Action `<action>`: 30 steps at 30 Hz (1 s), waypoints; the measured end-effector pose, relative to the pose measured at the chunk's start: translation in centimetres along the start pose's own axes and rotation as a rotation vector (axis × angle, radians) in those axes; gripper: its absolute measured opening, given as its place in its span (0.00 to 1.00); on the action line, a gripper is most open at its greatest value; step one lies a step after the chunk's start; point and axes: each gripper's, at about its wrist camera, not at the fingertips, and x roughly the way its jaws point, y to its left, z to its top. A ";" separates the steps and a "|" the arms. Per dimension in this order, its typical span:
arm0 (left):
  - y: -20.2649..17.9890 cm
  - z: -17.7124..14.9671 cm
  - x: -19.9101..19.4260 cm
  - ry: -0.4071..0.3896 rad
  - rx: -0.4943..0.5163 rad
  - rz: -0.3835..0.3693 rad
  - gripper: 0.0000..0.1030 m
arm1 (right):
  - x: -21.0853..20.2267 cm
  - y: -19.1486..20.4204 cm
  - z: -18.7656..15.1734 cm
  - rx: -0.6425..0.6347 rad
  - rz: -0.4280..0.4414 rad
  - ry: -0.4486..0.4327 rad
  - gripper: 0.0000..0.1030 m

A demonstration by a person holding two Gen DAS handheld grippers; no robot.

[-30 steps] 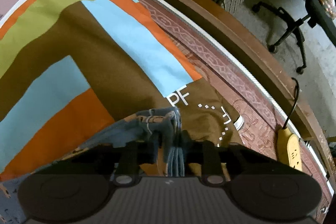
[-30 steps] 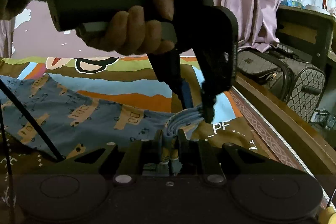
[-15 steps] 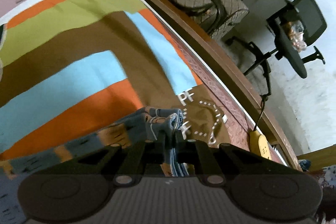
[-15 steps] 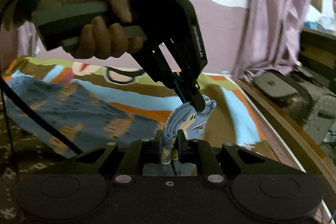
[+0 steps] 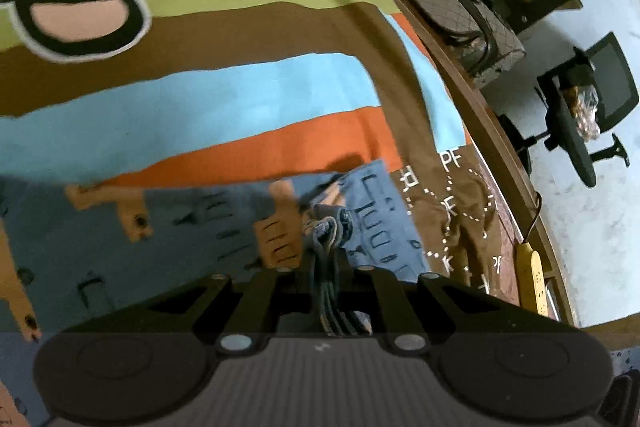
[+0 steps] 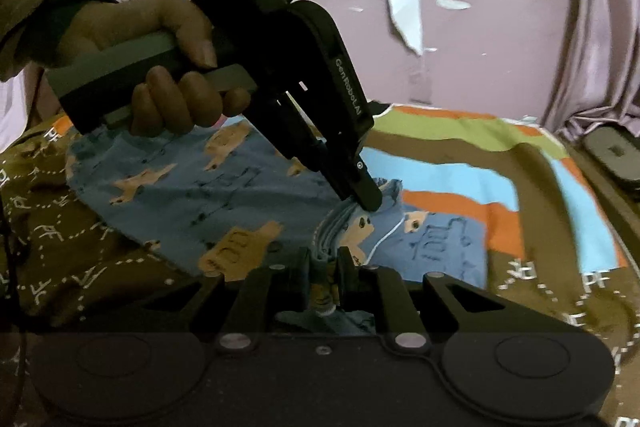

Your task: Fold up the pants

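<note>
Blue printed pants (image 6: 208, 195) lifted off the striped bedspread (image 5: 224, 107).
Left gripper (image 6: 362, 197) and right gripper (image 6: 324, 259) each pinch bunched fabric, seemingly the waistband.

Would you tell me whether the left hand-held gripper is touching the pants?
Touching: the right wrist view shows the left hand-held gripper pinching bunched fabric of the pants.

Left gripper (image 6: 362, 201) is held by the left hand (image 6: 160, 67), angled down and rightward, jaws clamped on bunched pants (image 6: 240, 199) fabric. Right gripper (image 6: 324, 259) is pinched closed on the same bunch, just beside it.
</note>
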 end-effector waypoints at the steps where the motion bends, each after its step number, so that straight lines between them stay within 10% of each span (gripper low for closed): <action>1: 0.4 -0.3 -0.2 -0.007 -0.003 -0.005 0.09 | 0.2 0.4 0.0 -0.004 0.005 0.003 0.14; 7: 2.3 -1.2 -0.8 -0.034 0.026 0.020 0.30 | 2.4 2.0 -0.6 -0.029 0.008 0.052 0.16; 8: 2.7 -1.4 -0.8 -0.035 0.014 0.016 0.44 | 2.6 2.1 -0.9 -0.028 0.013 0.052 0.20; 15: 4.5 -1.9 -0.3 -0.041 -0.069 -0.062 0.58 | 2.2 3.8 -1.7 -0.130 -0.012 -0.001 0.46; 22: 4.8 -0.9 0.6 -0.068 -0.152 -0.069 0.54 | 2.1 4.7 -2.2 -0.253 -0.056 -0.018 0.46; 30: 5.1 -1.1 1.0 -0.070 -0.172 -0.028 0.24 | 2.2 4.4 -2.4 -0.234 -0.047 -0.015 0.33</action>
